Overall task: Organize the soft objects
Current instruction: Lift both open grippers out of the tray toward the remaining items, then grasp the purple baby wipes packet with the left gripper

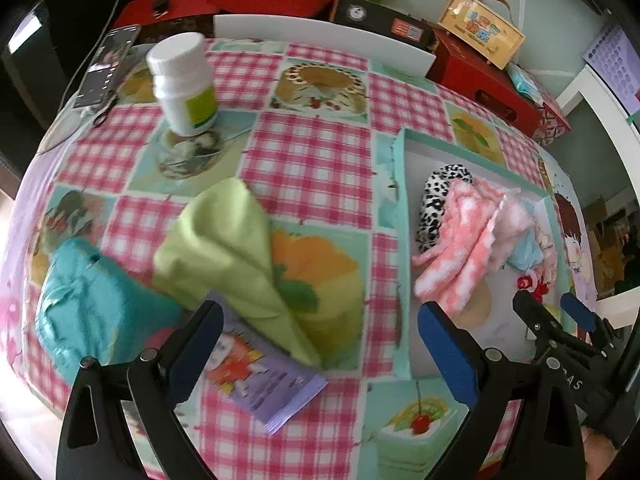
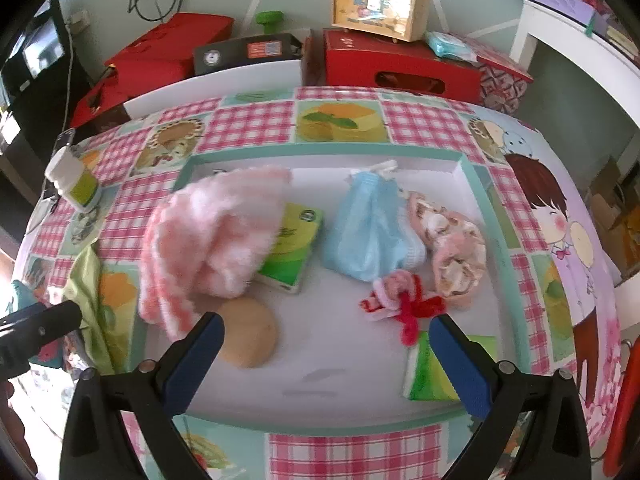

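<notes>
Checked tablecloth point(image 1: 308, 160): pink towel point(image 2: 208, 240) blurred, partly covering tissue pack point(image 2: 292, 248); left gripper point(image 1: 320, 344) and right gripper point(image 2: 326, 356) both spread, empty.

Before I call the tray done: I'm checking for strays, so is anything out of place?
Yes. The green cloth and teal cloth lie on the tablecloth outside the tray. The pink knit hangs over the tray's left rim.
</notes>
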`<action>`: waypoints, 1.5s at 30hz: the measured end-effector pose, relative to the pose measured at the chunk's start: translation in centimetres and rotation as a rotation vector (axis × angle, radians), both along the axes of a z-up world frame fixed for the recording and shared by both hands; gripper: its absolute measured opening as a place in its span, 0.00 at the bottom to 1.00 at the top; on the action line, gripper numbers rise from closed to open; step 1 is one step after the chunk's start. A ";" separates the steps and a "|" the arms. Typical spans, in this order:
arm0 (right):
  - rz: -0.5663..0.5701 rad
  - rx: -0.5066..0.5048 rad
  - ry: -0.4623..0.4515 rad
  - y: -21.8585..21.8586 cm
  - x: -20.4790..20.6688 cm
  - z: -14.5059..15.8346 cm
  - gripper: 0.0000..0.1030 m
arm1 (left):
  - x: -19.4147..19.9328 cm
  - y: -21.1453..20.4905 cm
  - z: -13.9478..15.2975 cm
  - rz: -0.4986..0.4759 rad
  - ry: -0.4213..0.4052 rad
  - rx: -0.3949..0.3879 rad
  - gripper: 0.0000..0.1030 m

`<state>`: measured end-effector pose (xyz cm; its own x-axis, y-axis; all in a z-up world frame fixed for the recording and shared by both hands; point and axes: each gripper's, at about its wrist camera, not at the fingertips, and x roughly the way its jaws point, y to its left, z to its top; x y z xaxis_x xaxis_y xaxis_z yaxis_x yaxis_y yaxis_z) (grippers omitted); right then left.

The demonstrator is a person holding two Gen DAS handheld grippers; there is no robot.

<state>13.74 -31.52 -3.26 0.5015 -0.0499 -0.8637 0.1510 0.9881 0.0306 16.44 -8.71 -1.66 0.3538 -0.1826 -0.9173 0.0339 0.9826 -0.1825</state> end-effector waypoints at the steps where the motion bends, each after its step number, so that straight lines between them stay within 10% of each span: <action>1: 0.013 -0.002 -0.001 0.5 0.0 0.1 1.00 | -0.3 0.3 0.1 0.004 0.003 0.001 0.95; 36: 0.147 0.011 0.067 6.6 -2.4 -1.7 1.00 | -1.8 5.5 -5.5 0.263 0.157 -0.077 0.94; 45: 0.157 -0.002 0.081 7.0 -2.5 -1.8 1.00 | -1.5 6.8 -6.2 0.301 0.159 -0.080 0.75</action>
<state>11.25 -24.57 -5.07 0.4322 0.0215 -0.9015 -0.0029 0.9997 0.0225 14.92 -1.92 -7.90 0.2561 -0.1651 -0.9524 -0.2906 0.9266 -0.2388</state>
